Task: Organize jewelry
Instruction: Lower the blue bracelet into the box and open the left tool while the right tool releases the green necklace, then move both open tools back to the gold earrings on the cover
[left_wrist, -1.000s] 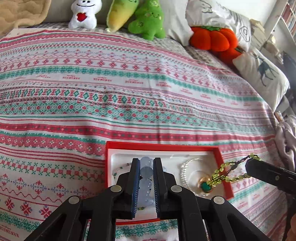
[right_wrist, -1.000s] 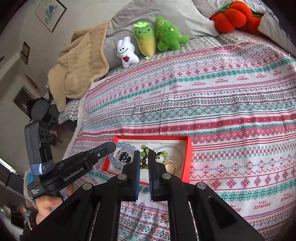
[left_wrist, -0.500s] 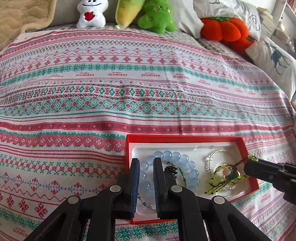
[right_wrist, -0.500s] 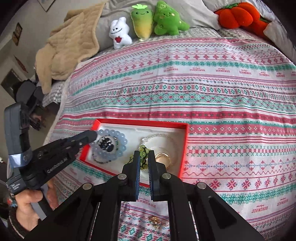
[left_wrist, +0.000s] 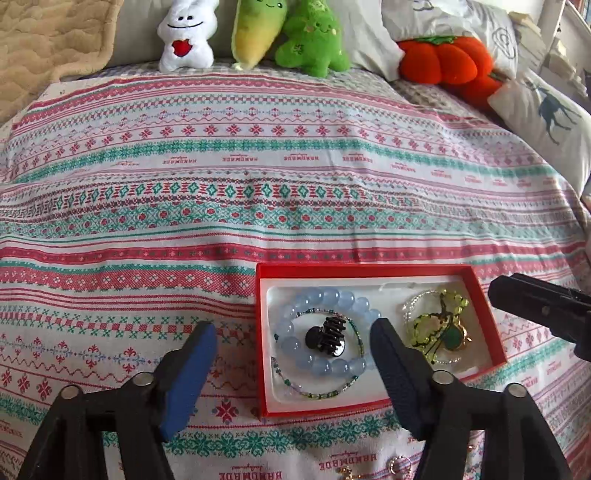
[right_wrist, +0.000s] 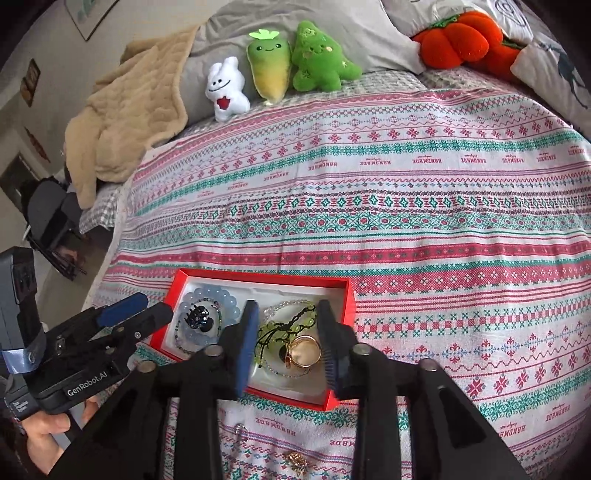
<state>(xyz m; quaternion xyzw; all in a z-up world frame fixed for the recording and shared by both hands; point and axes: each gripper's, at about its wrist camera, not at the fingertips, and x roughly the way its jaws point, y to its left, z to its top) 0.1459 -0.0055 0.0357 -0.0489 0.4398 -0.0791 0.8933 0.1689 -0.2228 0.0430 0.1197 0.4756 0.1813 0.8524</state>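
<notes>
Largely done: the red box (left_wrist: 373, 271), lower centre, holds the blue bead bracelet (left_wrist: 325, 299), hair claw clip (left_wrist: 327, 334) and green bead bracelet (right_wrist: 275, 332); both claws, left claw (left_wrist: 293, 341) and right claw (right_wrist: 288, 334), spread empty; small gold pieces (right_wrist: 295, 459) lie on the bedspread (right_wrist: 369, 206) below.

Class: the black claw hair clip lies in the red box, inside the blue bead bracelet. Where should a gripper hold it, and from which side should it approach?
Probably best to grip the black claw hair clip across its rounded body, coming straight down from above: the blue bead bracelet rings it and the red box walls block sideways approaches.
</notes>
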